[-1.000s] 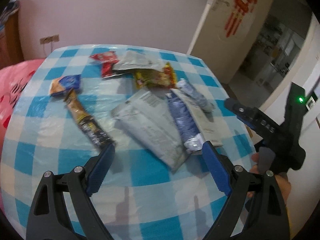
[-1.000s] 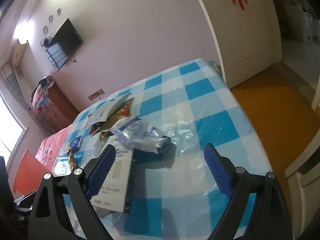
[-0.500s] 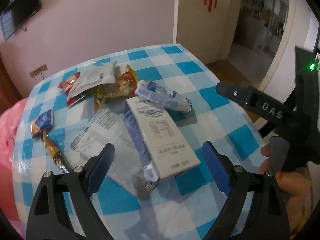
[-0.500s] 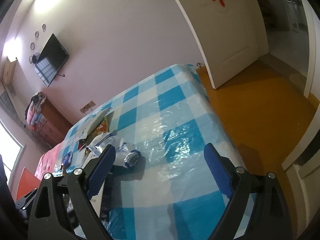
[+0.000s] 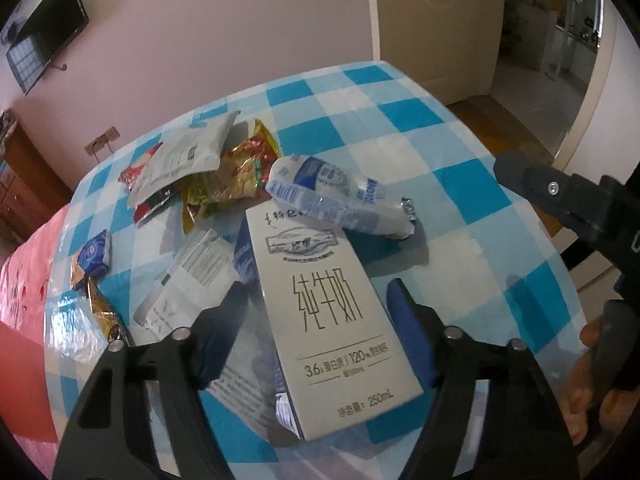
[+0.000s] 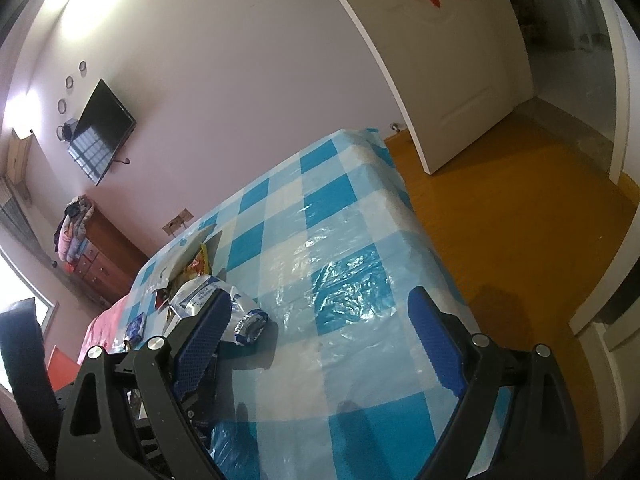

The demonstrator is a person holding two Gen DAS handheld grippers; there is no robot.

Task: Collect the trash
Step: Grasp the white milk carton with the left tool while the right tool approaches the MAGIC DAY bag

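Left claw [image 5: 316, 328] has swung in and narrowed around the milk carton [image 5: 324, 312] – pickup imminent; right claw [image 6: 320, 336], spread, idles at 3 o'clock

The near grey milk carton [image 5: 324, 312] reads "3.6", "120" and "250mL" near its lower end. Its large characters and the far pouch's print are not legible to me.

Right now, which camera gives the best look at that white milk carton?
The left wrist view: the milk carton lies flat between the open left gripper, its printed face fully readable. In the right wrist view it is hidden behind the open right gripper's own left finger, so I cannot make it out.
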